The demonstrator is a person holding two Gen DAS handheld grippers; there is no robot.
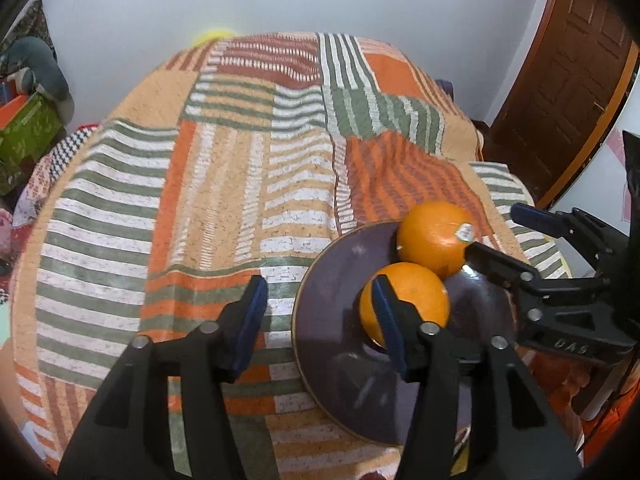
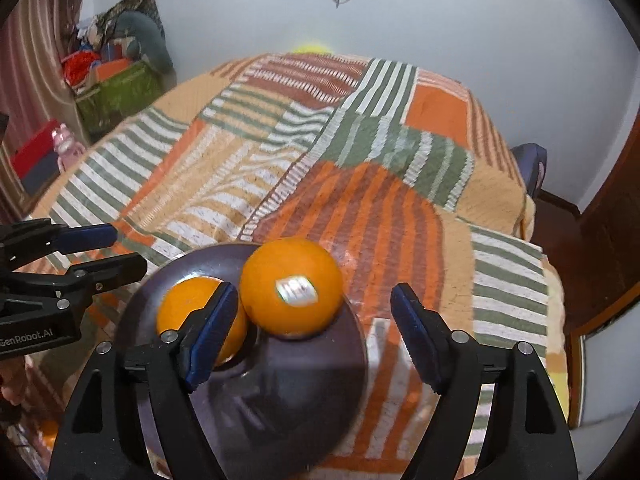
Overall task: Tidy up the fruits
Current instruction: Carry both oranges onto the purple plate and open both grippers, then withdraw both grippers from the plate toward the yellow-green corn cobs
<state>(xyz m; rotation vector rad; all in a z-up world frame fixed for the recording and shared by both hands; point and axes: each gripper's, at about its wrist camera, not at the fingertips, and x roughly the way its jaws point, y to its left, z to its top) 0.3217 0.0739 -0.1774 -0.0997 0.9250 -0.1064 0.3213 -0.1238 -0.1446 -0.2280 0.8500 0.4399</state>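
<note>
Two oranges lie side by side on a dark purple plate (image 1: 340, 276) (image 2: 280, 384) that rests on a striped bedspread. The stickered orange (image 1: 438, 236) (image 2: 292, 288) sits at the plate's far rim, and the plain orange (image 1: 416, 300) (image 2: 188, 308) is nearer. My left gripper (image 1: 320, 320) (image 2: 112, 252) is open over the plate's left edge with nothing between its fingers; its right finger partly covers the plain orange. My right gripper (image 2: 314, 328) (image 1: 508, 236) is open around the stickered orange. Its left pad is close to the fruit and its right pad stands well apart.
The patchwork bedspread (image 1: 224, 184) (image 2: 360, 184) covers the whole bed. A green box (image 1: 24, 136) (image 2: 116, 96) with clutter stands by the left wall, and a pink bottle (image 2: 64, 144) is nearby. A brown wooden door (image 1: 560, 80) is on the right.
</note>
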